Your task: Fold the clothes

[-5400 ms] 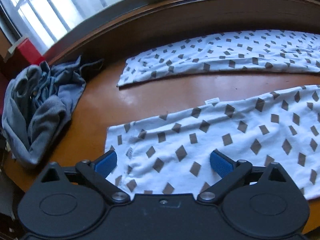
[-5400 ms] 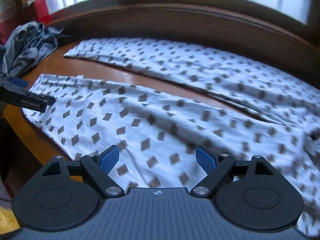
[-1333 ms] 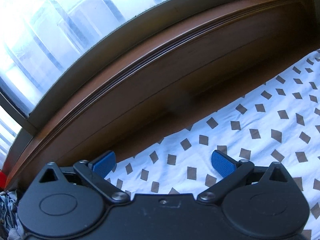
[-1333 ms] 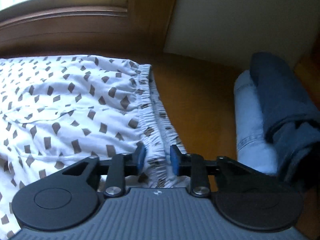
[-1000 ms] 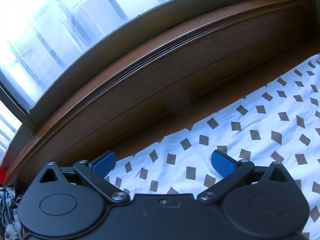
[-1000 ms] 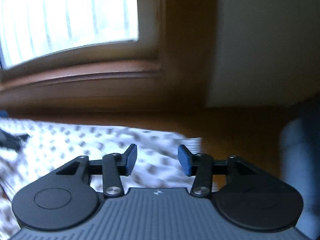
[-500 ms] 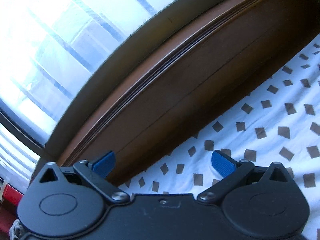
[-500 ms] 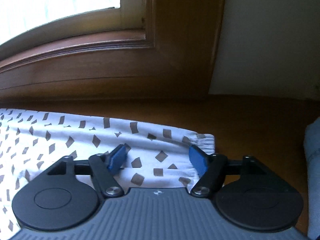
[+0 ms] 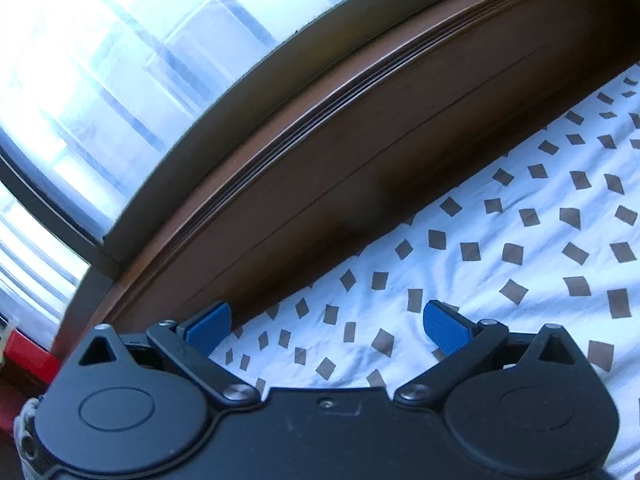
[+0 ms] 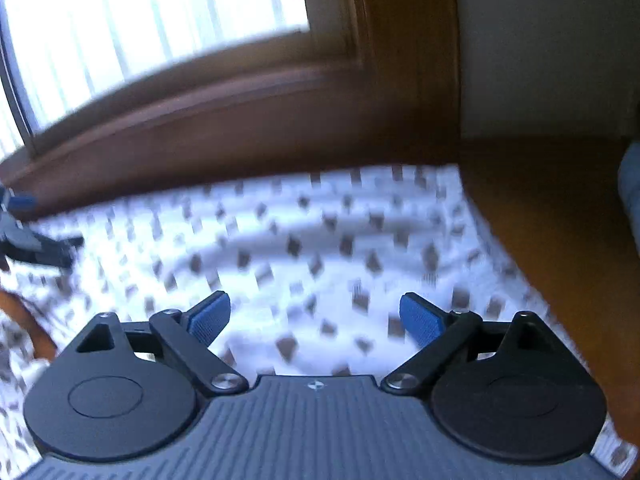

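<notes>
Wooden table (image 10: pixel 552 240), patterned white garment (image 9: pixel 500 264) spread, bright window (image 9: pixel 120 60) behind

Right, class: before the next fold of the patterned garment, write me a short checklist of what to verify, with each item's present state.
1. Right gripper empty: ok, jaws have just been opening, fabric below but unpinched.
2. Left gripper open: ok, nothing gripped.
3. Patterned garment lying flat: ok near the left gripper; the right view is blurred, cannot tell.
4. Far edge reaches the wooden window ledge: ok.
5. Garment's right edge on the table: ok.
6. Fold edges aligned: cannot tell.
</notes>
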A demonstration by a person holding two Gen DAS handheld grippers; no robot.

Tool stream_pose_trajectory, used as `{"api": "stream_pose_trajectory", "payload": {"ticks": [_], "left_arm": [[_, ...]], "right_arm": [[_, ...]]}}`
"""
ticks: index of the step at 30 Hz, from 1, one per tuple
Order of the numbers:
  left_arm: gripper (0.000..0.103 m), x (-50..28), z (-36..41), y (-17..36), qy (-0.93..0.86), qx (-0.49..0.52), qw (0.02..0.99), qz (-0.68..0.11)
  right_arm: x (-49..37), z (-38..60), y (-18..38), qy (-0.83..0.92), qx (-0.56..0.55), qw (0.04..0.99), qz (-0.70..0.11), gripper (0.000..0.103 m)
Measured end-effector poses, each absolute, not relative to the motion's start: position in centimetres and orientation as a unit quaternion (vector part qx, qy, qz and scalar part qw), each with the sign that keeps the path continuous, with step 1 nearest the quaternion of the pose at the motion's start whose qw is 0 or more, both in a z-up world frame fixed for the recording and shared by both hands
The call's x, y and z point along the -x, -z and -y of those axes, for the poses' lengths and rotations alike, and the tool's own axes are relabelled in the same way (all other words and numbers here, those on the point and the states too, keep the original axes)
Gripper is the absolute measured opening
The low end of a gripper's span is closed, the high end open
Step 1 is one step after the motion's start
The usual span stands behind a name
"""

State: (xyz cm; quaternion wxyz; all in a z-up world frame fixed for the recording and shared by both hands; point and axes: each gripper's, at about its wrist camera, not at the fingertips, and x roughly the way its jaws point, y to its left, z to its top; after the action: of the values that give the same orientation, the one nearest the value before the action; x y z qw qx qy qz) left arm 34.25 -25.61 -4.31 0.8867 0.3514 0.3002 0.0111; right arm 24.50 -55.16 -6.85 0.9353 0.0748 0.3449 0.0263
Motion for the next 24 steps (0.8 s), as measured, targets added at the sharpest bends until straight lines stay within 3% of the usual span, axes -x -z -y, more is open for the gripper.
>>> {"api": "stream_pose_trajectory", "payload": {"ticks": [5,9,12,24], "left_arm": [[0.103,-32.9,26.5,5.6,-0.022,-0.363,0.884,-0.292],[0.103,-33.3,26.1,6.0,-0.027,-0.373,0.881,-0.288],[0.103,-33.1,26.0,6.0,-0.03,-0.383,0.874,-0.297],[0.103,-23.4,19.2,2.5,-0.066,-0.341,0.886,-0.308]], "right_arm": [[-22.5,54.5,7.3,-0.034,0.018,0.934,-0.355,0.095],[-22.2,56.1,7.1,-0.032,0.003,0.931,-0.363,0.096],[-21.3,55.2,5.5,-0.011,-0.025,0.934,-0.357,0.087],[-19.5,49.4,3.2,-0.121,-0.042,0.945,-0.301,0.088]]}}
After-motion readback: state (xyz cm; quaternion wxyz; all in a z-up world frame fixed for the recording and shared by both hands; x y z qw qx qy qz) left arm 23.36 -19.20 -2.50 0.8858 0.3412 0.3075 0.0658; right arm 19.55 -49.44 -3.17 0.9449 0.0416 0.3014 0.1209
